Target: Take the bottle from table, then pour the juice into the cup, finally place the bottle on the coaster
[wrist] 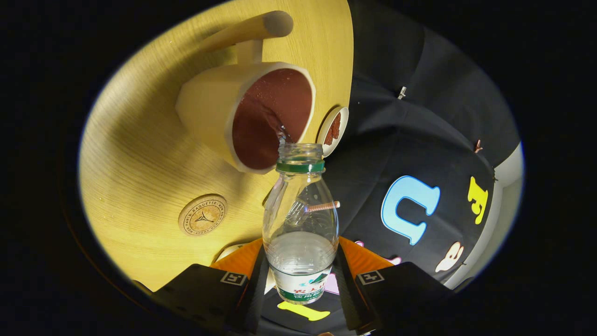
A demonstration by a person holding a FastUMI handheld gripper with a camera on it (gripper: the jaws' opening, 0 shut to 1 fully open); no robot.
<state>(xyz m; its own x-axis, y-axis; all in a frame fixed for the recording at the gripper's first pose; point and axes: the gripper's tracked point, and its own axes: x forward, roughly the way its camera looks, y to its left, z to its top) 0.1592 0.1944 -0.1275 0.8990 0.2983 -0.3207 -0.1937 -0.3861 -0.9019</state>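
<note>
Bottle point(301, 219) sits pinched between the two fingers point(252, 289) of the gripper point(301, 291), which press on its labelled lower part from either side, so the pick-up from the tabletop point(135, 140) looks done. The bottle is tipped forward with its open mouth, ringed by a green collar, right at the rim of the cup point(247, 116), which lies at about 11 o'clock from the bottle's neck. A thin stream of clear liquid runs from the mouth into the cup's dark red inside, so the pouring step appears to be under way. Some liquid is left in the bottle's lower half, and how much must go into the cup cannot be told. The round coaster point(203, 214) lies bare on the tabletop at about 9 o'clock from the bottle, well apart from the cup. A small dish point(333, 130) sits at the tabletop's edge just beyond the cup, at about 1 o'clock from the bottle's mouth. Left to do, by this reading: finish the pour, bring the bottle upright, and set it down on the coaster.
</note>
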